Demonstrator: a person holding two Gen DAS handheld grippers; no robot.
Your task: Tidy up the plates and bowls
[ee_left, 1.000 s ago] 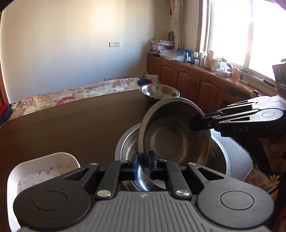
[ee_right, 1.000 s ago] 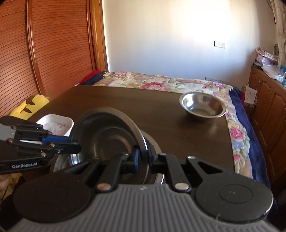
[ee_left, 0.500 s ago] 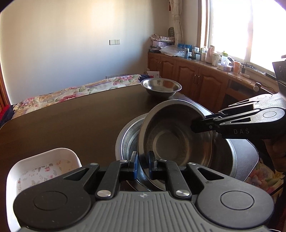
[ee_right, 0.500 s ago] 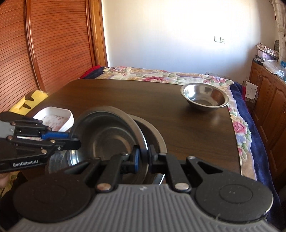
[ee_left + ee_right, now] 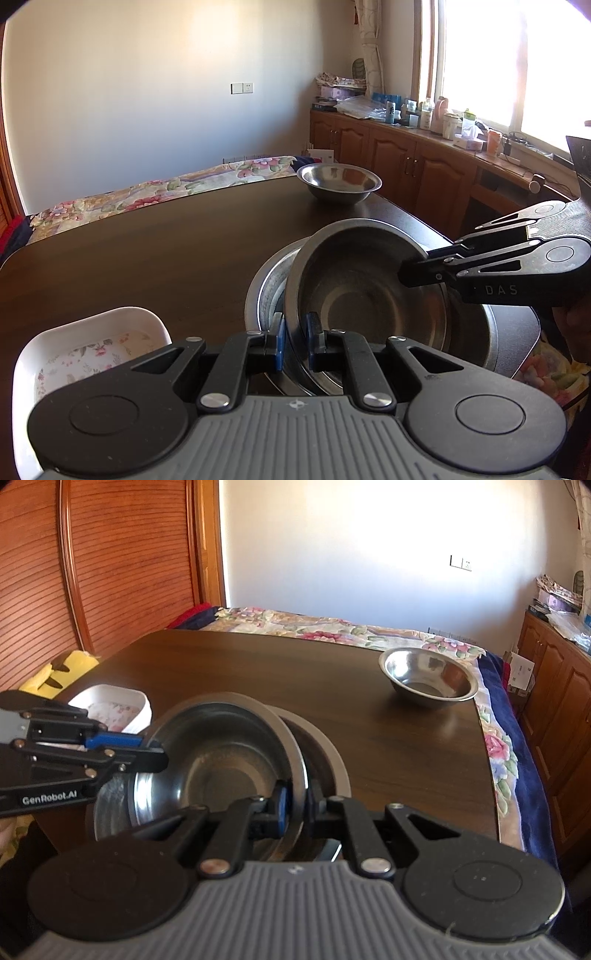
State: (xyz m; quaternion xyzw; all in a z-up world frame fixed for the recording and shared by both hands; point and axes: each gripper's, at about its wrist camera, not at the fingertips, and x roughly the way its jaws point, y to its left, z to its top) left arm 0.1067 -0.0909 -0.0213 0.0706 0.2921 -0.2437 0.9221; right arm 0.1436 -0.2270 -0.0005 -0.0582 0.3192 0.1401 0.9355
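Steel bowl point(image 5: 365, 295) now lowered, tilted into the larger basin point(image 5: 269, 284) on the counter point(image 5: 147, 251), left gripper point(image 5: 295, 341) and right gripper point(image 5: 295, 806) clamping opposite rims, yellow cushion point(image 5: 59, 672) seen only from the right wrist.

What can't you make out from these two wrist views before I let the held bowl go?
- Underside of the held bowl and any contact with the large basin beneath: hidden by the bowl itself, both views.
- Near rim of the basin: covered by the left gripper body in the left view and the right gripper body in the right view.
- White floral dish: cut off by the left view's edge and the gripper.
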